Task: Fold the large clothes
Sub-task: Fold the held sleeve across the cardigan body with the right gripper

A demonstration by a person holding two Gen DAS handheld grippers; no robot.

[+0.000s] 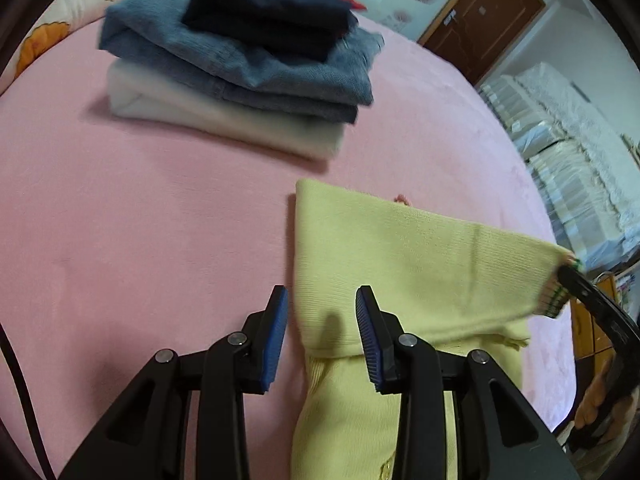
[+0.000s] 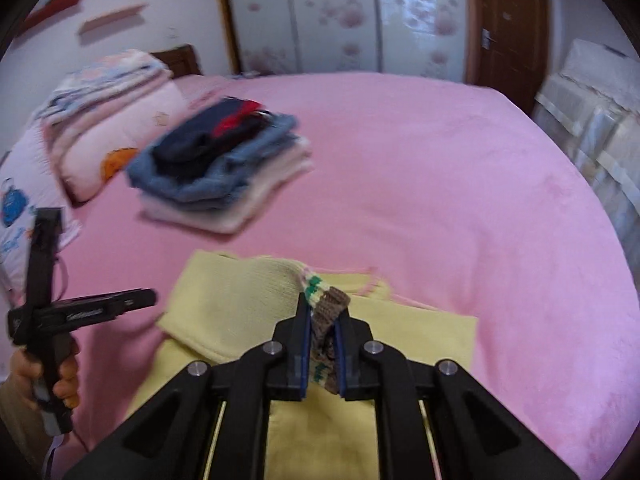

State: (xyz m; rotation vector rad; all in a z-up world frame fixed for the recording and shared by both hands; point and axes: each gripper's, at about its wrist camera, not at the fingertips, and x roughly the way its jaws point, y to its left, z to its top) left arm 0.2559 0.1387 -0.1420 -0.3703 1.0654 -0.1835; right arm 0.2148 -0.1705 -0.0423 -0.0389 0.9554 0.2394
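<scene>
A pale yellow knitted sweater (image 1: 400, 248) lies on the pink bed (image 1: 120, 220). In the left wrist view my left gripper (image 1: 321, 295) is open just above the sweater's left edge, and its blue pads press on nothing. My right gripper (image 2: 322, 316) is shut on the sleeve's brown and green striped cuff (image 2: 328, 304) and holds that sleeve lifted across the sweater's (image 2: 240, 304) body. The same cuff (image 1: 558, 300) and the right gripper (image 1: 566, 272) show at the right edge of the left wrist view. A hand holds the left gripper (image 2: 148, 299) at the far left of the right wrist view.
A stack of folded clothes (image 1: 240, 72), dark navy on denim on white, sits further back on the bed (image 2: 440, 200). Pillows and folded quilts (image 2: 108, 120) lie at the head end. A wardrobe (image 2: 340, 16), a brown door (image 2: 508, 24) and white stacked bundles (image 1: 560, 152) stand beyond.
</scene>
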